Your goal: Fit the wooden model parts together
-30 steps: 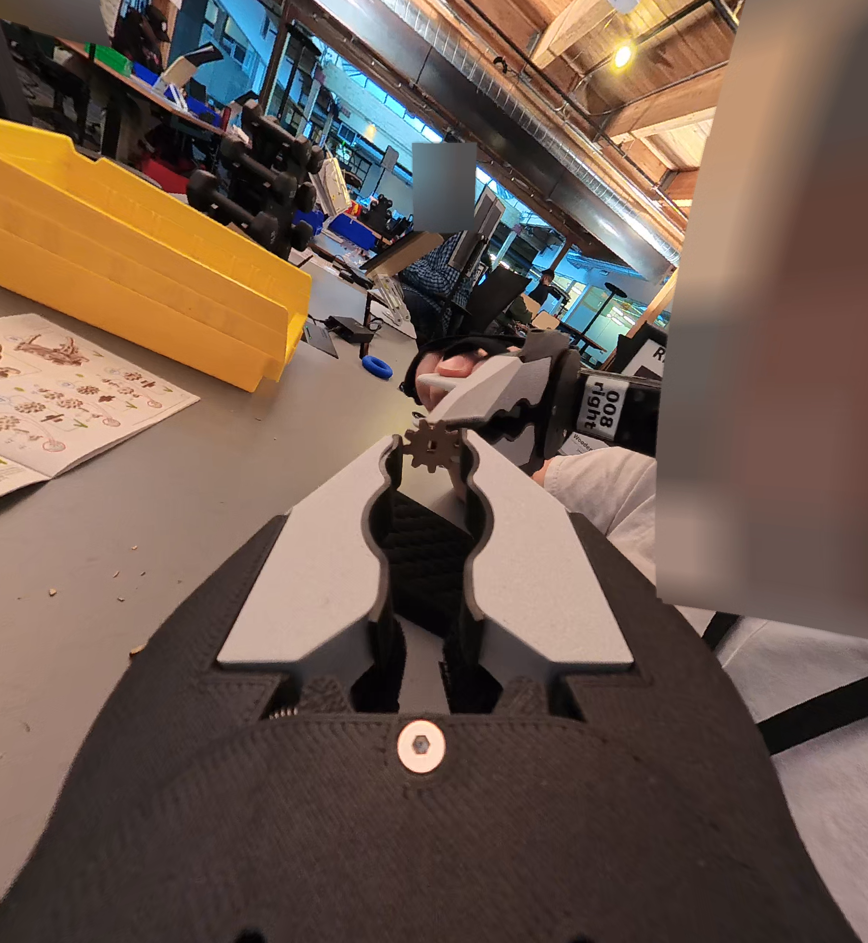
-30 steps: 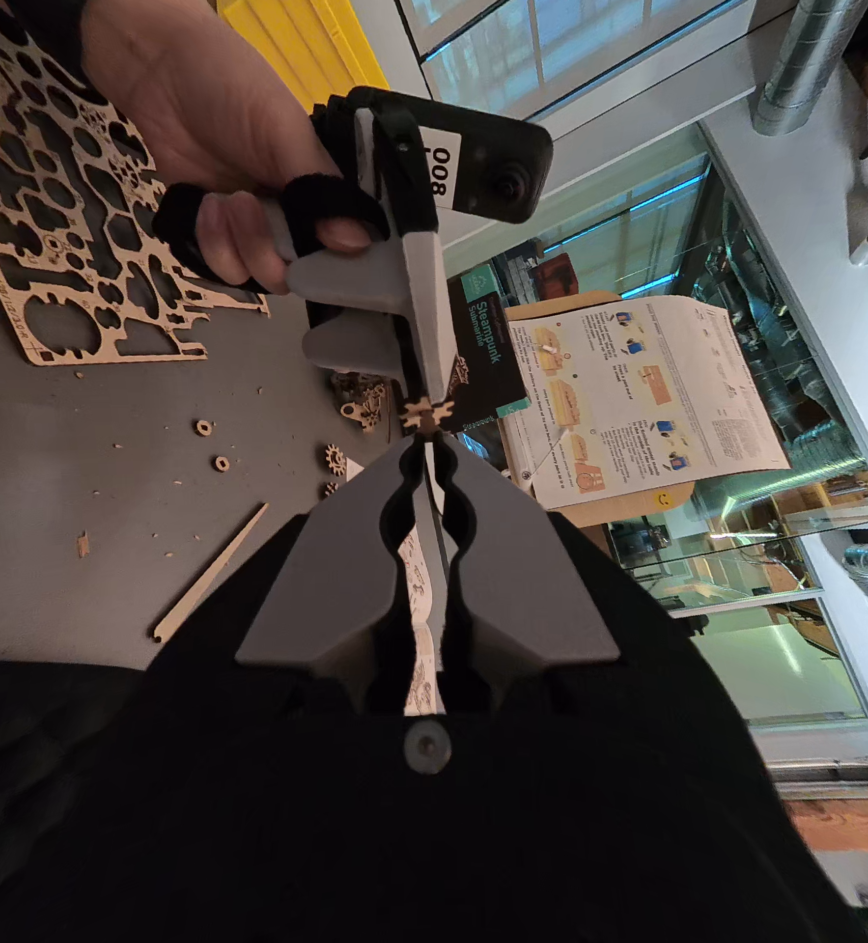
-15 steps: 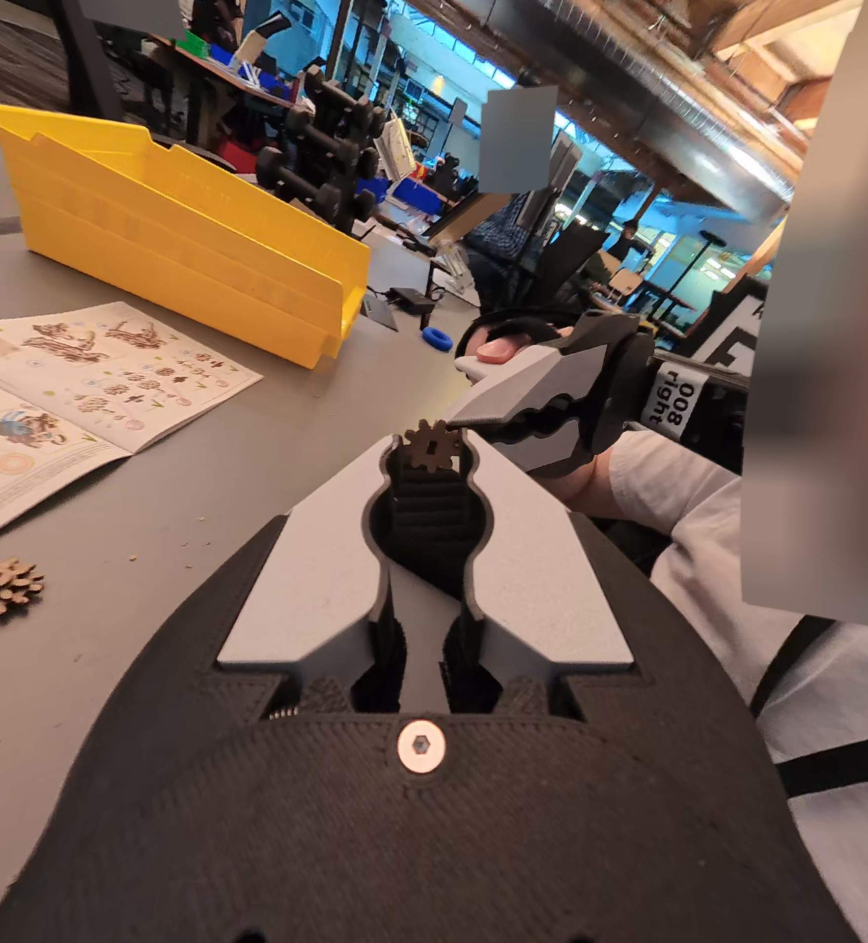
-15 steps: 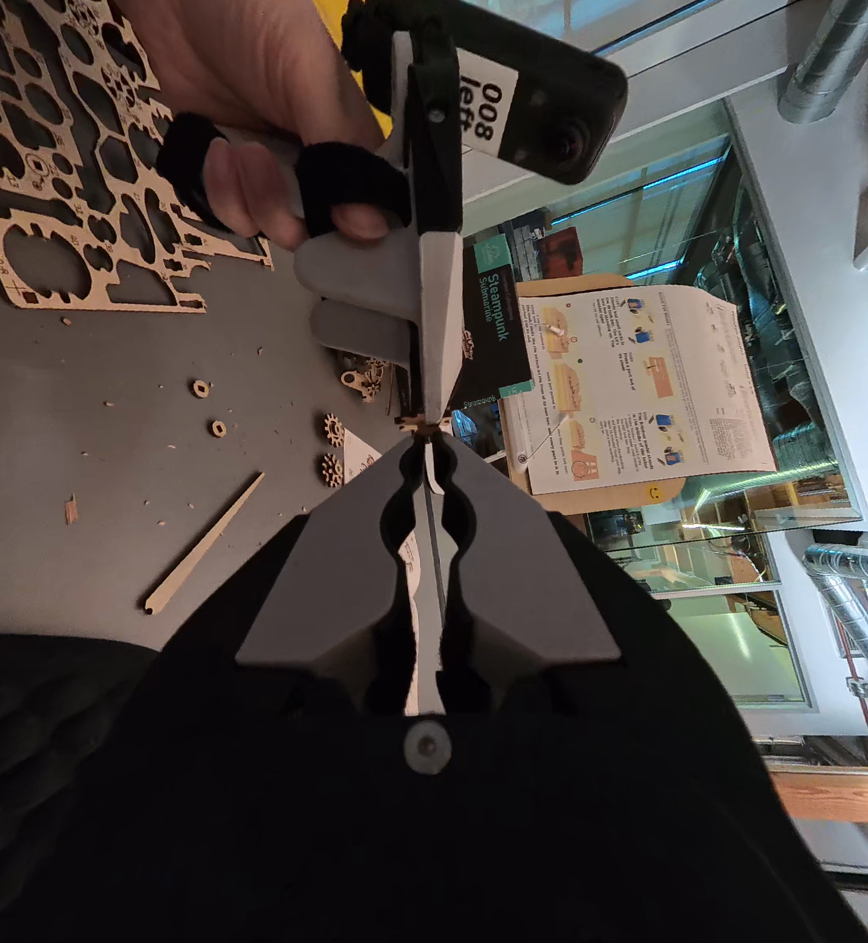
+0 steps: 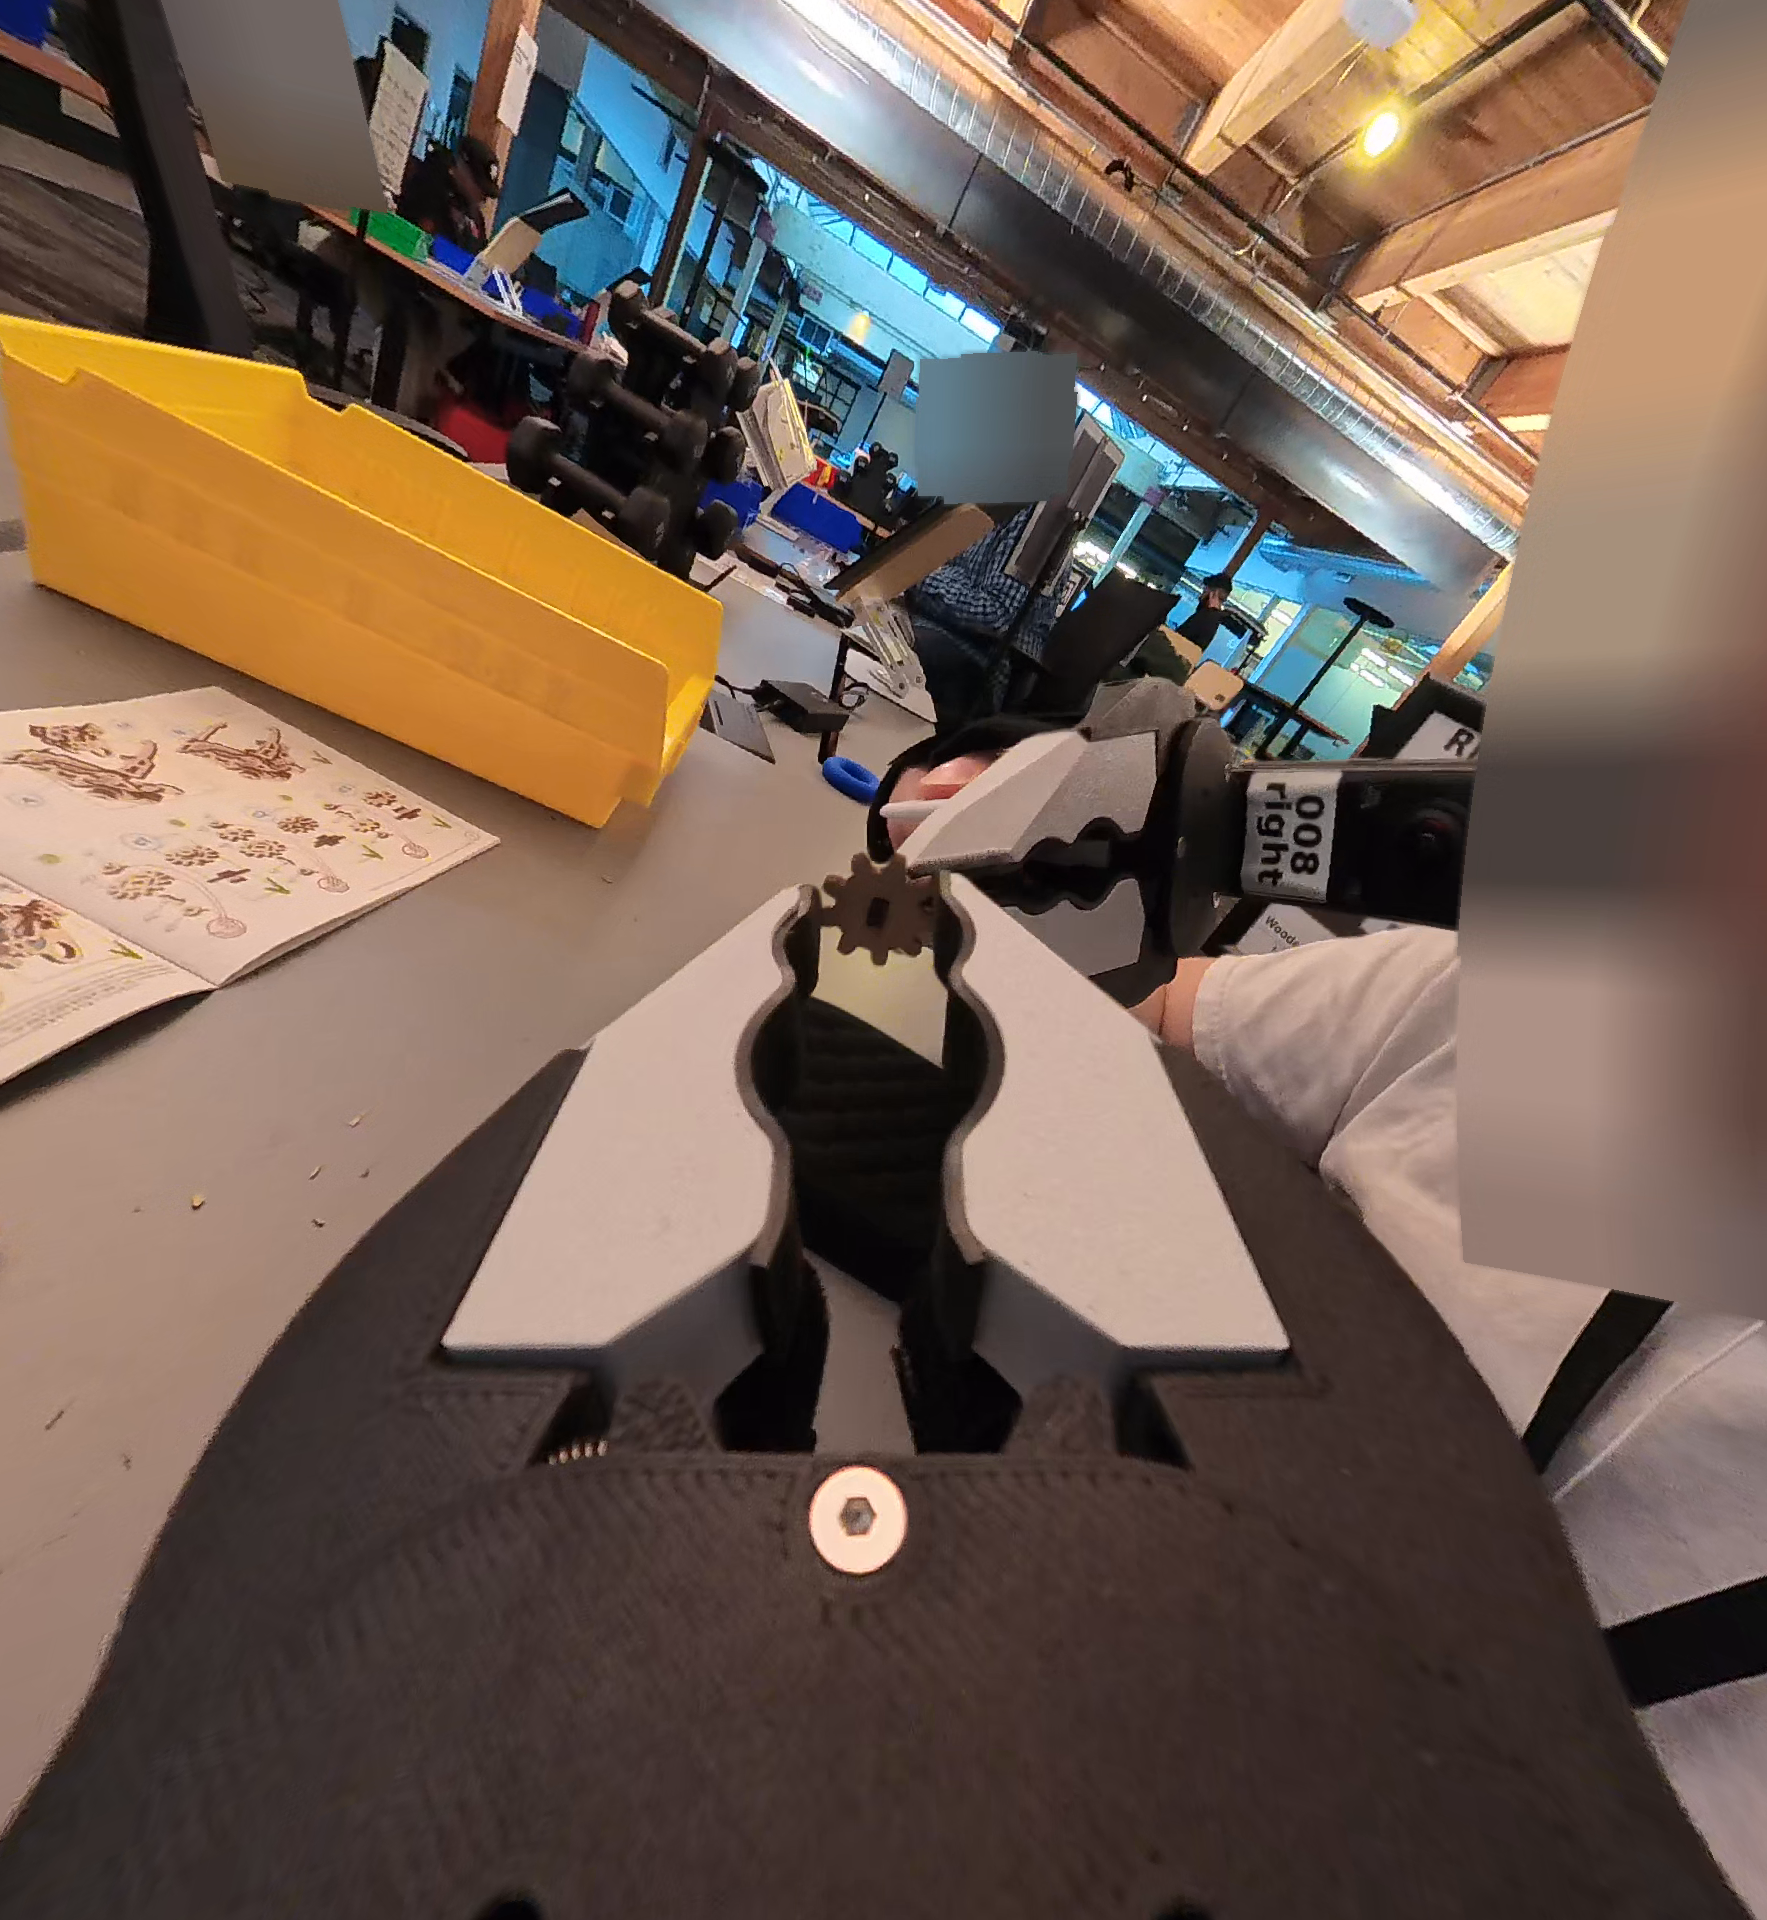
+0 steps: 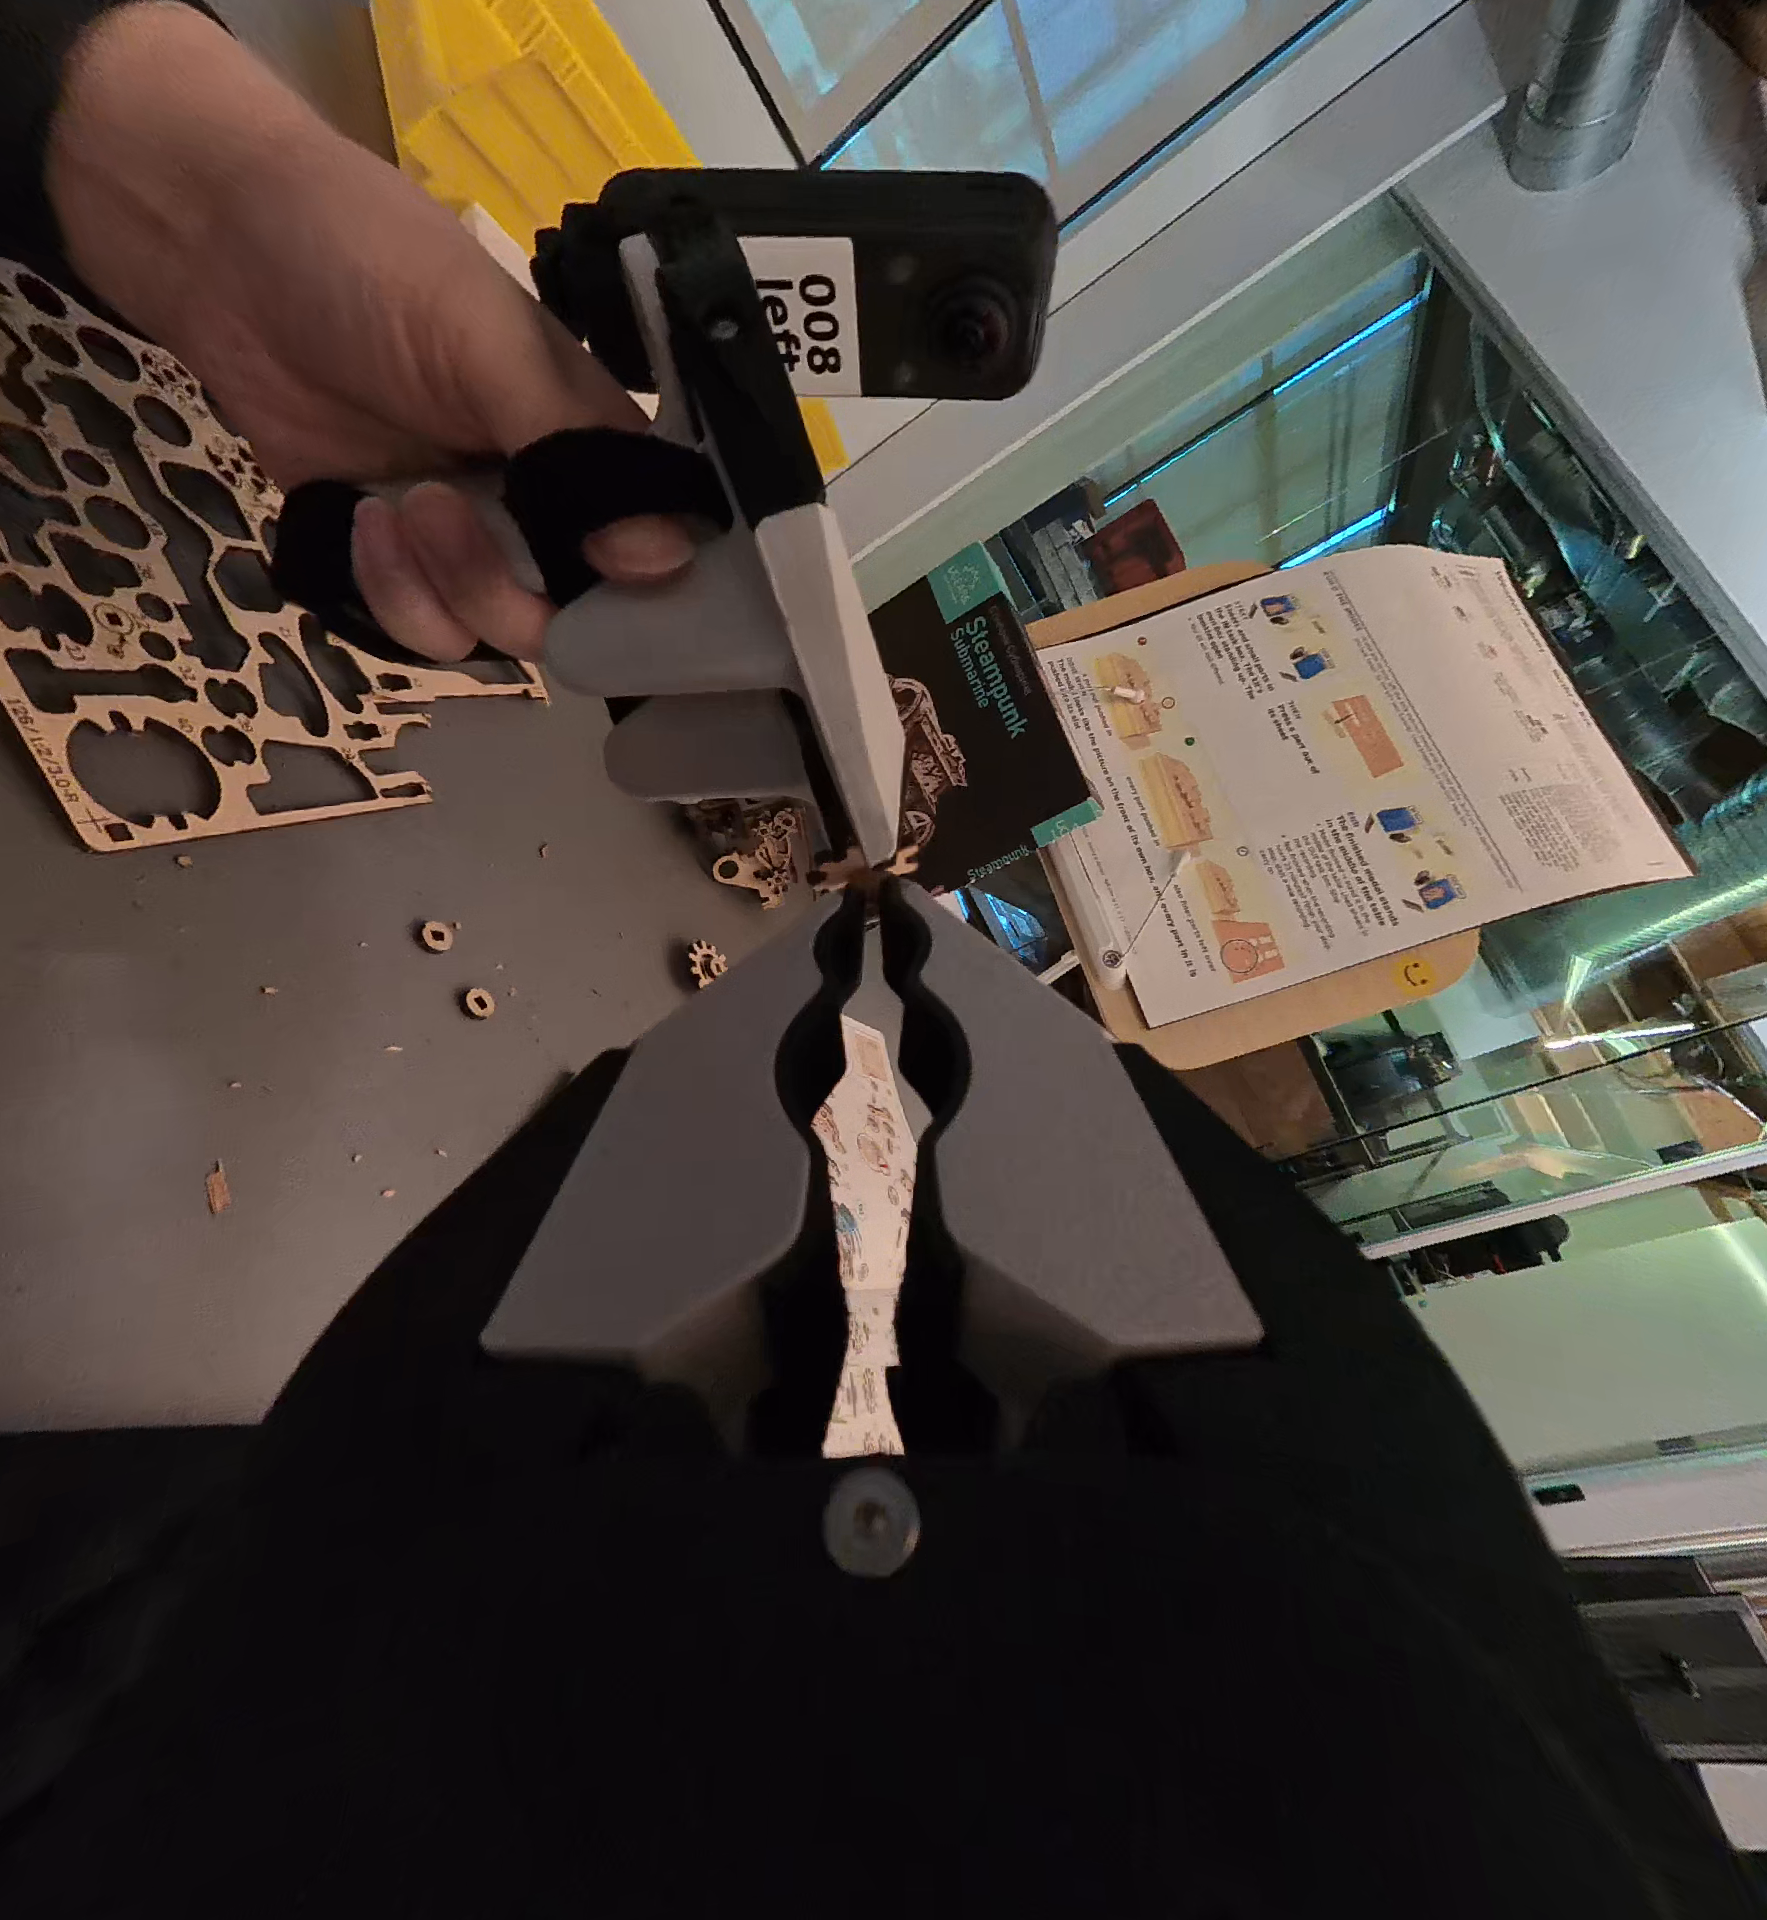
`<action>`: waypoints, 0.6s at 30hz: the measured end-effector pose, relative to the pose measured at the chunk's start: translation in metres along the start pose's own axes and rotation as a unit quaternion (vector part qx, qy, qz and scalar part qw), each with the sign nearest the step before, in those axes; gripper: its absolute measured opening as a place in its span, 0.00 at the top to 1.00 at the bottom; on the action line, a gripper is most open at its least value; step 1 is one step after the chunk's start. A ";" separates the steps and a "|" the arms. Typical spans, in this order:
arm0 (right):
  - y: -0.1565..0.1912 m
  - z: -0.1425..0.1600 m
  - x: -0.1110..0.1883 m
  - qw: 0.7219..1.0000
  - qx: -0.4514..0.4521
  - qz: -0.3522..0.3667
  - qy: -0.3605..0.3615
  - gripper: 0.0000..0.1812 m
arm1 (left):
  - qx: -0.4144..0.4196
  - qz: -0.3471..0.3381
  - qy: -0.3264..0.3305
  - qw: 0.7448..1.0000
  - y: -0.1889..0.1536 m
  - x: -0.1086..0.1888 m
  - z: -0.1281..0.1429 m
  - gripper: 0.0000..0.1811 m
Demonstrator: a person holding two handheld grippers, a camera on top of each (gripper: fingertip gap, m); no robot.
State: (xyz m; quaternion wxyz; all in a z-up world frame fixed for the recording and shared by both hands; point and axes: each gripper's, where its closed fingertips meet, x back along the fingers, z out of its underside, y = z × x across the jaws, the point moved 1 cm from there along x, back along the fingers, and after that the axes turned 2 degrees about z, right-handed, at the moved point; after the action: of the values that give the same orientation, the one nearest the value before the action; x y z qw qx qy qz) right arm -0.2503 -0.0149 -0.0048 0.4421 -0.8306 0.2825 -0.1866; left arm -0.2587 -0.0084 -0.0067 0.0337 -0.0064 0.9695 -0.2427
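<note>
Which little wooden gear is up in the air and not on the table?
The gear pinched at the left gripper tips. The other gear lies flat on the table.

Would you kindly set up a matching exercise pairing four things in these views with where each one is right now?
Things:
1. small wooden gear
2. yellow bin
3. punched-out wooden sheet
4. instruction booklet

Places:
A. lying open on the table, in front of the bin
B. flat on the table behind the hand holding the left hand-held gripper
C. pinched between the left hand-held gripper's fingertips
D. standing at the table's far side

Pairs: 1-C, 2-D, 3-B, 4-A
</note>
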 end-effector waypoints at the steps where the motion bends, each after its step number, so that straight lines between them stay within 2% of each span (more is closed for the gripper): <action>1: 0.000 0.000 0.000 1.000 -0.002 -0.001 -0.002 0.99 | 0.002 0.001 0.000 1.000 0.000 0.000 0.000 0.89; 11: -0.001 0.001 0.000 1.000 -0.008 -0.004 -0.022 0.99 | -0.048 -0.029 0.017 0.998 0.000 -0.001 0.001 0.89; 18: -0.013 -0.002 0.004 0.997 -0.056 0.010 -0.052 0.96 | -0.049 -0.007 -0.034 0.998 -0.009 0.001 -0.011 0.89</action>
State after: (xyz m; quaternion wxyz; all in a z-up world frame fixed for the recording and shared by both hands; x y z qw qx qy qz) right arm -0.2445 -0.0131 0.0079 0.4107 -0.8599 0.2771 -0.1228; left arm -0.2605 -0.0113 0.0074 0.0641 -0.0234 0.9785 -0.1947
